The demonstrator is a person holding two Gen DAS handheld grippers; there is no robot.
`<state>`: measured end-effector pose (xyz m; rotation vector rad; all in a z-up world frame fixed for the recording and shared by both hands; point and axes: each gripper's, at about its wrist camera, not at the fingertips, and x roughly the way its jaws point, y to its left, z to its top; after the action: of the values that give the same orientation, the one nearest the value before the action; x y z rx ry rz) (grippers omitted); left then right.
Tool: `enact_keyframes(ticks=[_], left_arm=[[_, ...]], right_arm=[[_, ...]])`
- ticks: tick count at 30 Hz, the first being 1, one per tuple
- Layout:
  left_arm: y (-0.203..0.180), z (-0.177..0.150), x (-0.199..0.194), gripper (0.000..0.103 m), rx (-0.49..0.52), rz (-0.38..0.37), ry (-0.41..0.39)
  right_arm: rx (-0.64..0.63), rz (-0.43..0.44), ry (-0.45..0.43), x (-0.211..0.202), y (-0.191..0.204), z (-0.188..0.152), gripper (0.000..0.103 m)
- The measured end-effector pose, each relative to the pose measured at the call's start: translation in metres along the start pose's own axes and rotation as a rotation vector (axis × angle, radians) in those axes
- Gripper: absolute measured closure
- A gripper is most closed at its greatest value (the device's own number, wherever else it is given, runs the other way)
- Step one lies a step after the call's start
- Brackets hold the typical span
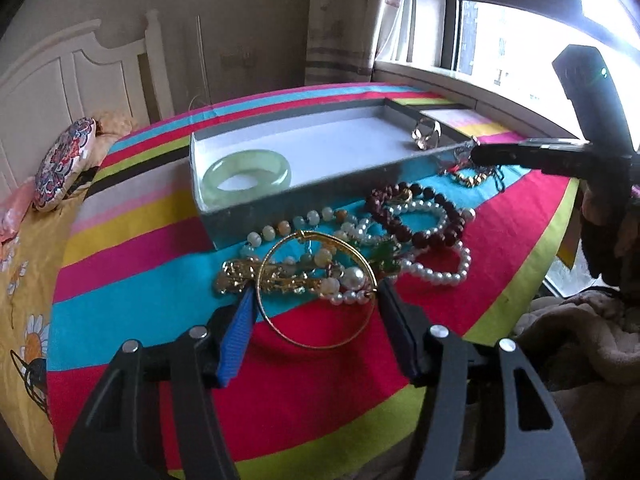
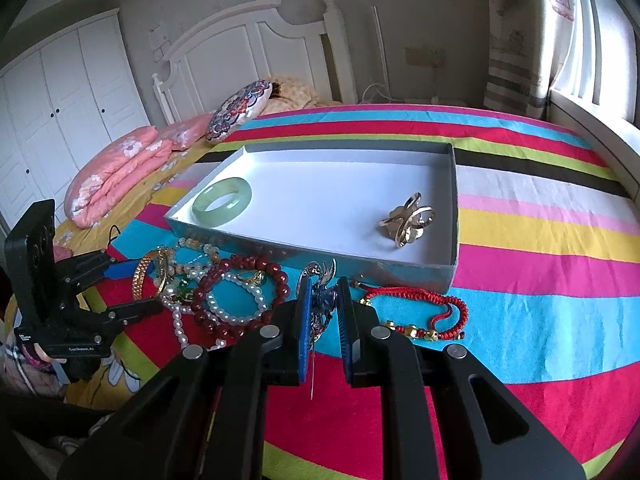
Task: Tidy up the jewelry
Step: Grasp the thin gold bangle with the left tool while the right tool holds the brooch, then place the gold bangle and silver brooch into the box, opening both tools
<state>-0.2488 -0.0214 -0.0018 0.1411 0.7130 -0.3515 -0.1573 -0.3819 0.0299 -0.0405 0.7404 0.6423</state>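
Observation:
A shallow grey box (image 2: 451,216) (image 1: 280,194) with a white floor holds a green jade bangle (image 2: 222,201) (image 1: 246,174) and a gold ornament (image 2: 408,220) (image 1: 426,133). In front of it lies a pile: a thin gold bangle (image 1: 316,288), a dark red bead bracelet (image 2: 240,300) (image 1: 416,216), pearl strands (image 1: 436,268) and a gold chain (image 1: 240,276). My left gripper (image 1: 314,294) is open, its fingers on either side of the gold bangle. My right gripper (image 2: 322,296) is shut on a silver-blue brooch (image 2: 322,300) just before the box's near wall.
A red cord bracelet (image 2: 420,308) with gold beads lies right of my right gripper. The striped cloth (image 2: 520,280) covers the bed. Pillows (image 2: 116,172) and a headboard (image 2: 256,48) stand at the far left, a window (image 1: 520,40) on the right.

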Motion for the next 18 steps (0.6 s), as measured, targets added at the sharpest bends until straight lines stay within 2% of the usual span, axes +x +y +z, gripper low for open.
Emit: enact_keyframes(ticks=[9, 18], left_arm=[[0.001, 0.028, -0.016, 0.043, -0.005, -0.013, -0.061], [-0.008, 0.077, 0.014, 0.043, 0.019, -0.036, -0.060]], right_arm=[[-0.036, -0.002, -0.023, -0.003, 0.006, 0.013, 0.089], [-0.044, -0.010, -0.027, 0.015, 0.001, 0.042, 0.089]])
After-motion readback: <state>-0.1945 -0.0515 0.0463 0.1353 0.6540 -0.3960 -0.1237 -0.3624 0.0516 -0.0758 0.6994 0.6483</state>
